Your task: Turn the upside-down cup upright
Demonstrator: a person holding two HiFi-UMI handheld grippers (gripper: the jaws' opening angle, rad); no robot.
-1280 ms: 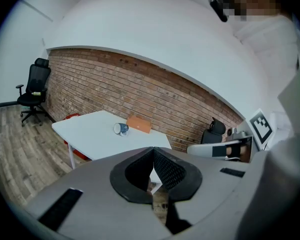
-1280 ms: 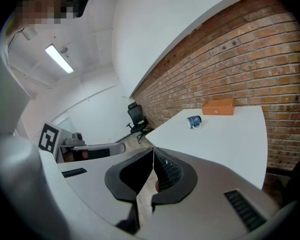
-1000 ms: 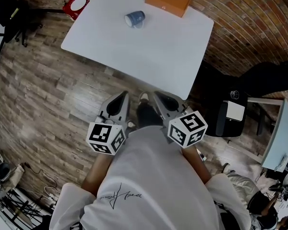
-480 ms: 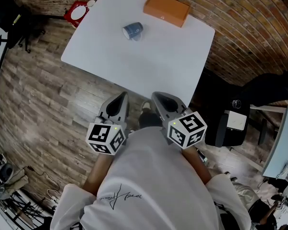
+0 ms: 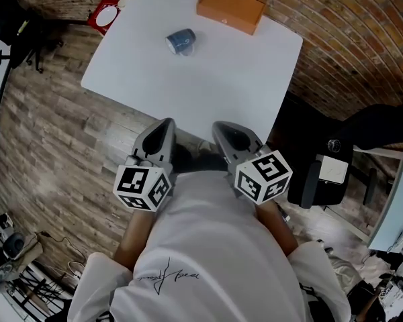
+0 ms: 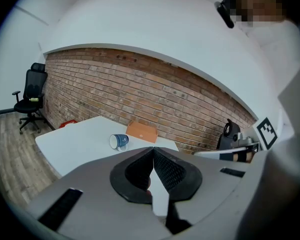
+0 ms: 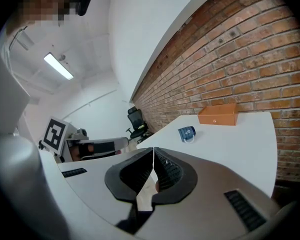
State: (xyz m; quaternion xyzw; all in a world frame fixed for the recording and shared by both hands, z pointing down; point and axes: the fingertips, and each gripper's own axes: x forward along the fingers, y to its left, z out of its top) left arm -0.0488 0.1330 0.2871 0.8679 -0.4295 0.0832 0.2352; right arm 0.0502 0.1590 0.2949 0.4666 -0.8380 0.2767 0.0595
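Note:
A dark blue cup point(image 5: 181, 41) lies on its side on the far part of the white table point(image 5: 208, 86), its handle toward the near side. It also shows in the left gripper view point(image 6: 119, 141) and the right gripper view point(image 7: 186, 133). Both grippers are held close to the person's chest, short of the table's near edge and far from the cup. The left gripper point(image 5: 162, 131) is shut with nothing between its jaws, and so is the right gripper point(image 5: 223, 131).
An orange box point(image 5: 230, 9) sits at the table's far edge by the brick wall. A red stool point(image 5: 105, 15) stands off the table's far left corner. A black office chair point(image 5: 319, 173) is at the right, over wood flooring.
The person has stepped a little closer to the table; the cup and box sit slightly higher in view. Both grippers stay shut and low by the chest.

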